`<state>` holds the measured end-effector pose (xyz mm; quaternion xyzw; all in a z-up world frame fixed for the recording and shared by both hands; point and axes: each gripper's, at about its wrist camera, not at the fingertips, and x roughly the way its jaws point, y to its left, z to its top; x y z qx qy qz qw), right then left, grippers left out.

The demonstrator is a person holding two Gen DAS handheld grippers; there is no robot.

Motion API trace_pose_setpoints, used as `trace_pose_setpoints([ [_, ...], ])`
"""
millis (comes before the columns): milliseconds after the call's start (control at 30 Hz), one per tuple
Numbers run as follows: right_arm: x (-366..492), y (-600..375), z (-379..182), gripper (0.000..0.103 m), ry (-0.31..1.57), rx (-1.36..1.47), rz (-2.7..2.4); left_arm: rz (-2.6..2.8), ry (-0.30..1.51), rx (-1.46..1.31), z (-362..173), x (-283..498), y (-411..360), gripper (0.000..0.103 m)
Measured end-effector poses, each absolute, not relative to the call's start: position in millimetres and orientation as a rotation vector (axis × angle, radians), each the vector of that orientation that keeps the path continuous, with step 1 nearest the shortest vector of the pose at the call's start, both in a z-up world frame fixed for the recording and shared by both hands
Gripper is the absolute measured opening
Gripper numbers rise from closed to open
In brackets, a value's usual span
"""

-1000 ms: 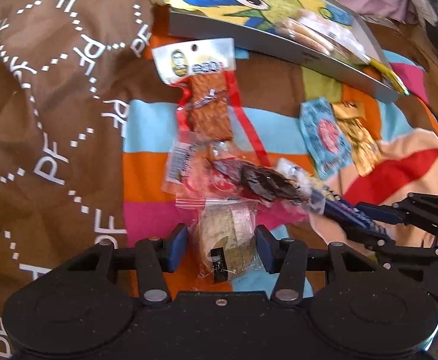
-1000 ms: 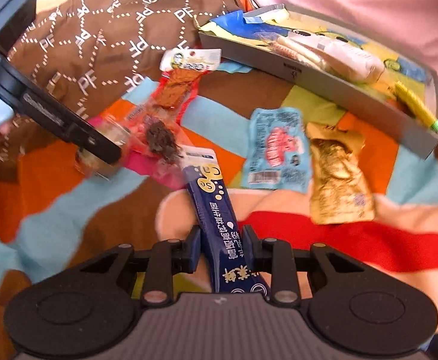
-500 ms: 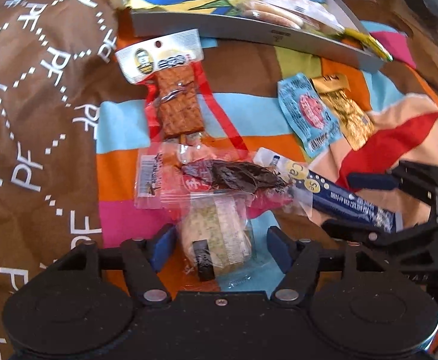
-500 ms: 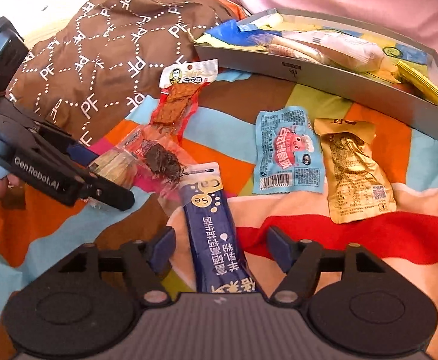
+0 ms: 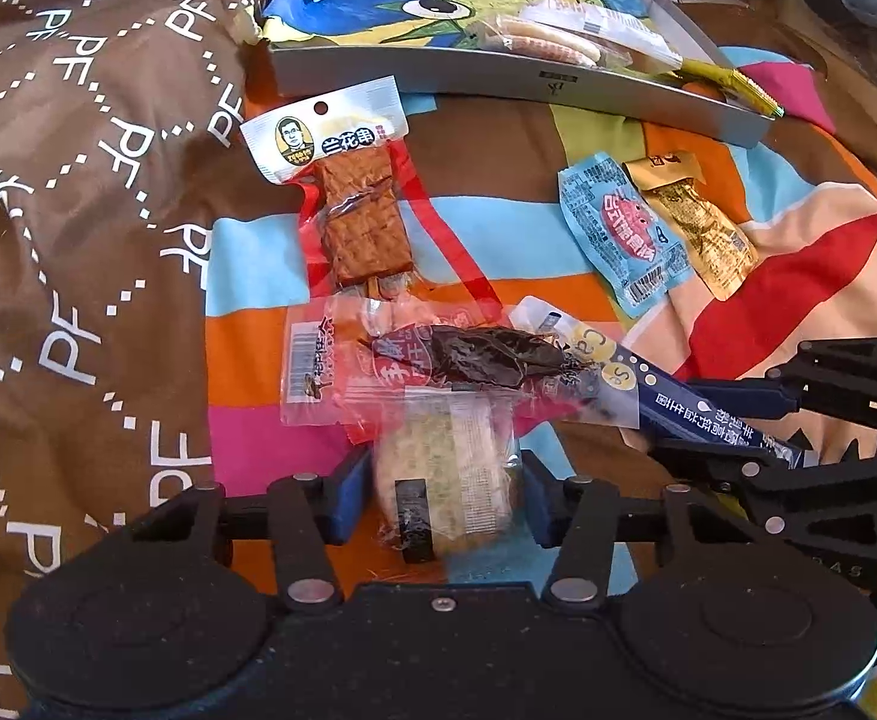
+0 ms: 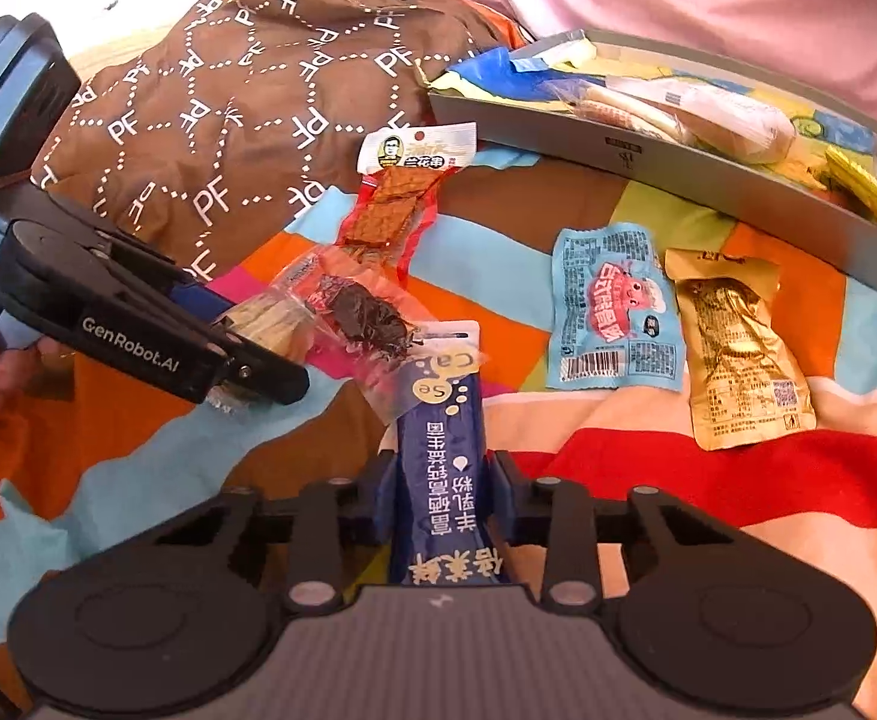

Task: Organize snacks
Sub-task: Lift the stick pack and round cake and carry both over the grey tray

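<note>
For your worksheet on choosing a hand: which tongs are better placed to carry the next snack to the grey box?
Probably right: the right tongs already pinch the blue stick, whereas the left tongs only straddle the pale snack.

Both grippers are matte black linkage frames with silver rivets, round disc housings and blue-padded fingers (image 5: 348, 495), the left gripper (image 6: 258, 354) printed "GenRobot.AI" in white, the right gripper (image 6: 438, 480) topped with ribbed grey.
</note>
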<state>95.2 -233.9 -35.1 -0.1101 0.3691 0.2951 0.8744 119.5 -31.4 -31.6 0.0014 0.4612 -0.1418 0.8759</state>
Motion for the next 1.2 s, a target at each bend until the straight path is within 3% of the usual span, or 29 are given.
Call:
trace_pose_setpoints([
  [500,58.2,-198.8,-40.8,0.028,0.471,-0.791,0.409,-0.337,0.929,-0.012,-23.3,101.4,-40.2,0.050],
  [900,66.1,-211.7,-20.3,0.029,0.248,-0.730,0.254,-0.338,0.845,-0.077,12.9,123.2,-51.0,0.050],
  [1200,122.7,-239.9,10.0,0.029,0.079,-0.531,0.067,-0.314,0.747,-0.020,77.2,188.3,-74.8,0.050],
])
